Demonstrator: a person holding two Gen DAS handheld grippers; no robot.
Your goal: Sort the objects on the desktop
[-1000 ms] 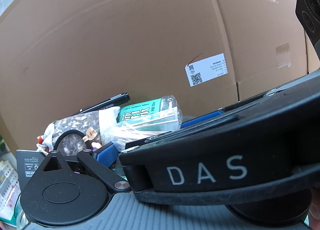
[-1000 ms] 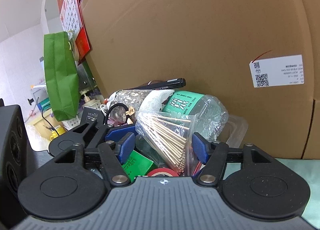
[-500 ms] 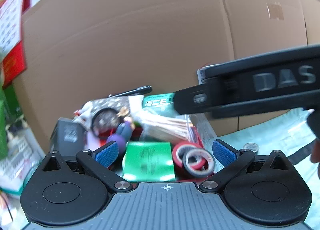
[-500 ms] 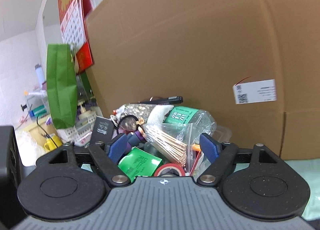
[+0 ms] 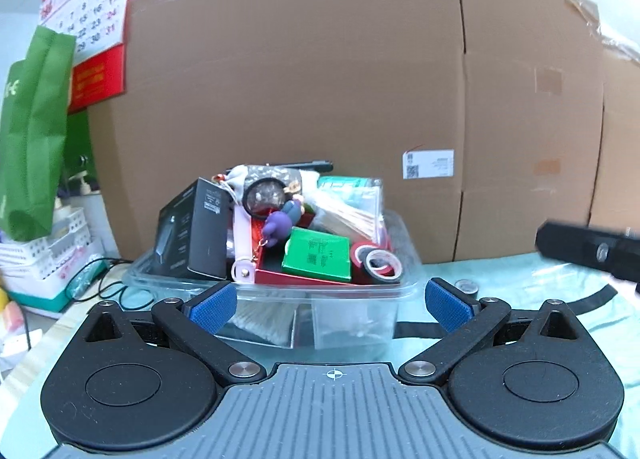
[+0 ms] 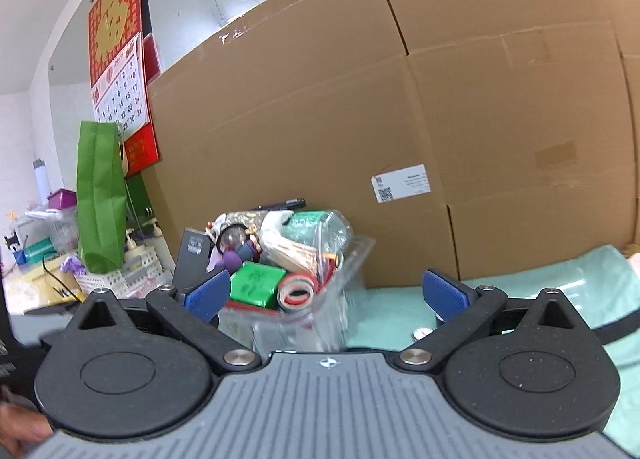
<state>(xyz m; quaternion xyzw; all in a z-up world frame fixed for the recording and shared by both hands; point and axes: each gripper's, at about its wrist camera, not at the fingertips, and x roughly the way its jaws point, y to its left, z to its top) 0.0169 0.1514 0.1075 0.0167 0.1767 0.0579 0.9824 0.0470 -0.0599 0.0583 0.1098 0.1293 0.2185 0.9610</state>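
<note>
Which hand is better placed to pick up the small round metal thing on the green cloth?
Right, probably. The small round metal thing lies just under the right gripper, whose jaws are opening and empty; it is farther from the left gripper.

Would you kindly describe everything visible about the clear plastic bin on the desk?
The clear plastic bin is a see-through rectangular tub with a rolled rim, standing upright on the pale green mat before the cardboard box. It is heaped above the rim: a black box, green packet, tape rolls, and bagged sticks. Nothing grips it.

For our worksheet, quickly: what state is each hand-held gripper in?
Left hand-held gripper: open, holding nothing.
Right hand-held gripper: jaws opening, nothing between them.
</note>
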